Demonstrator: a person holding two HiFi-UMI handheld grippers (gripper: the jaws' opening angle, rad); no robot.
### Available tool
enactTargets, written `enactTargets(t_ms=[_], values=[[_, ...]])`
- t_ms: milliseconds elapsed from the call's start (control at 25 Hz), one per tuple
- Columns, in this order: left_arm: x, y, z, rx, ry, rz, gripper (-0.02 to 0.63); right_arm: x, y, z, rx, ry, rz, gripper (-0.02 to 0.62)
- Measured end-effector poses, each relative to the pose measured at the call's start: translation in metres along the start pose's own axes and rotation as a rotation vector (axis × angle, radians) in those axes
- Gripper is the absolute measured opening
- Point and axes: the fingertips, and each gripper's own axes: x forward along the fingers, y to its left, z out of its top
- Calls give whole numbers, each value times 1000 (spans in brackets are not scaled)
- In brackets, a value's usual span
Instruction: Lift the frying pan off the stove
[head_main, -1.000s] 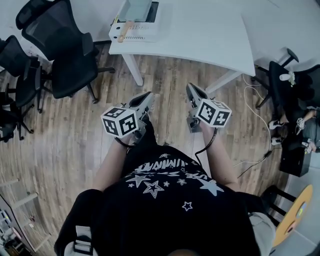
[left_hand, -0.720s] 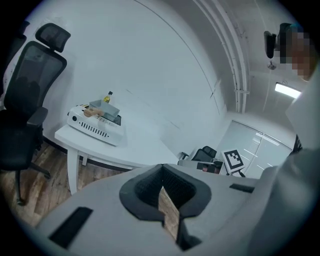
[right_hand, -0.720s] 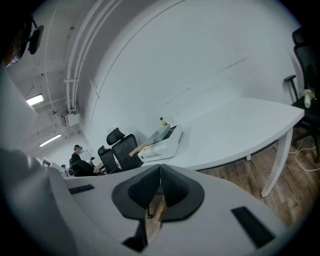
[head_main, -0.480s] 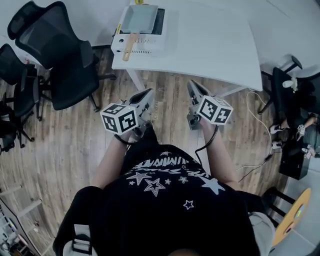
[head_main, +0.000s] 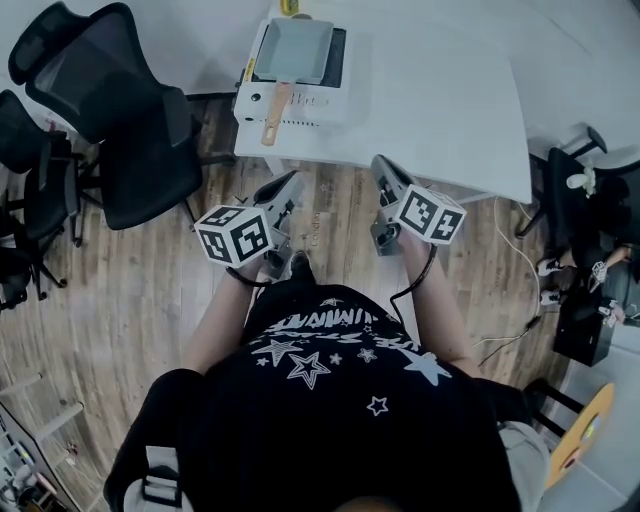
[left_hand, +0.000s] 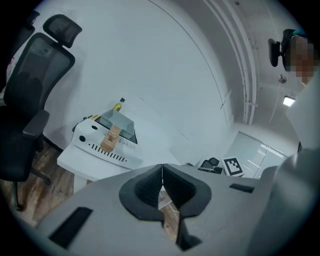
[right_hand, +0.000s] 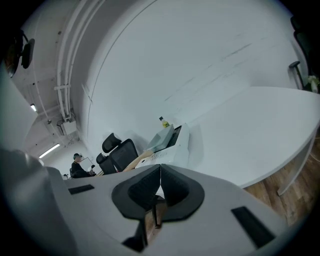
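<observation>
Left hand-held gripper (left_hand: 162, 166) pressed together | right hand-held gripper (right_hand: 160, 168) likewise | frying pan (head_main: 292, 50) on stove (head_main: 322, 102)

The frying pan (head_main: 296, 50) sits on the stove (head_main: 325, 102) on the white table (head_main: 440, 90).

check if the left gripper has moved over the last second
Yes. The left gripper has gone forward: the gap of wood floor between its tip and the near edge of the white table carrying the stove has shrunk.

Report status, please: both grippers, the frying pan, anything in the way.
Left gripper and right gripper shut, empty, short of the table. Frying pan on stove, untouched. Nothing seen in the way.
</observation>
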Motion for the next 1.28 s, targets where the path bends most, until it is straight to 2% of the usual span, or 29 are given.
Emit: enactTargets(t_ms=[160,280,320,400,520,640,760,840,960,1120,1280], values=[[-4,16,17,0,7,-2,9,28,16,8,6,6,30,8],[-10,31,16,-46,36,-13,12,48,30,9,18,23,60,8],[-11,35,14,-64,50,-21,29,55,35,8,24,33,71,8],[-11,44,10,-103,82,-50,124,69,44,6,41,59,96,8],[-8,53,12,-144,111,-85,194,88,55,3,104,90,139,9],[-6,59,19,-177,111,-110,229,101,65,2,182,93,186,11],[-4,68,25,-212,108,-122,239,111,72,0,215,105,210,17],[-3,72,28,-245,111,-122,239,116,77,-3,244,124,231,111],[0,74,34,-322,100,-142,239,123,84,-5,298,157,268,177],[2,76,37,-361,94,-146,239,127,91,-10,370,207,313,225],[7,84,40,-384,93,-131,239,142,93,-12,405,243,331,230]])
